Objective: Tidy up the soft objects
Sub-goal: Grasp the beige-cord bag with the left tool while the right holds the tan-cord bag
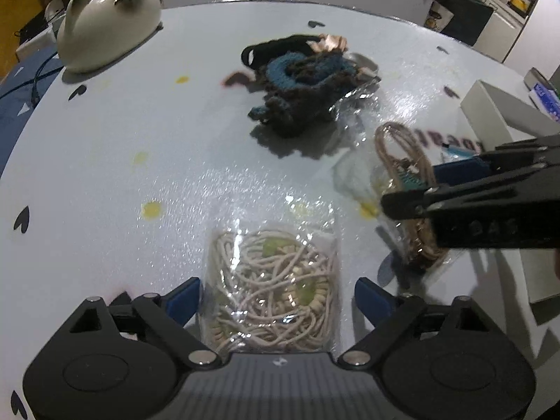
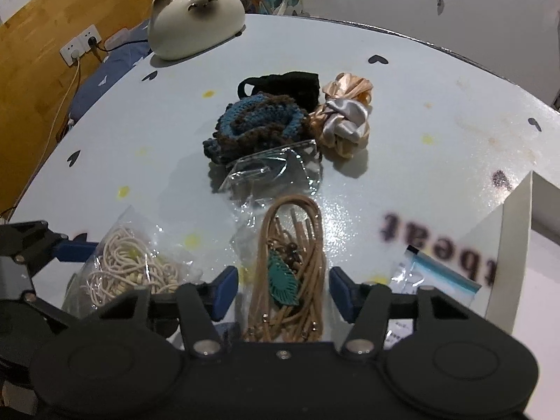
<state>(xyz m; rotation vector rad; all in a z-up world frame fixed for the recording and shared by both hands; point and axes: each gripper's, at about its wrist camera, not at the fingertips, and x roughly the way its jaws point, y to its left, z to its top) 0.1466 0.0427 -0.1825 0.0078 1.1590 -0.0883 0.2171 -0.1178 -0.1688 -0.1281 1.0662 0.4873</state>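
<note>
My left gripper points down with its blue pads either side of a clear bag of cream cords and beads; small gaps show, so it is open. My right gripper stands open around a bundle of tan cords with a teal leaf pendant; its pads are close to the cords without pressing them. Further back lie a blue-and-brown crocheted piece, a black knitted band and satin scrunchies in one heap. An empty clear bag leans on the crocheted piece.
A cream ceramic cat stands at the far left of the round pale table. A white box sits at the right edge, with a small zip bag beside it. A blue bed and wall sockets are beyond the table's left side.
</note>
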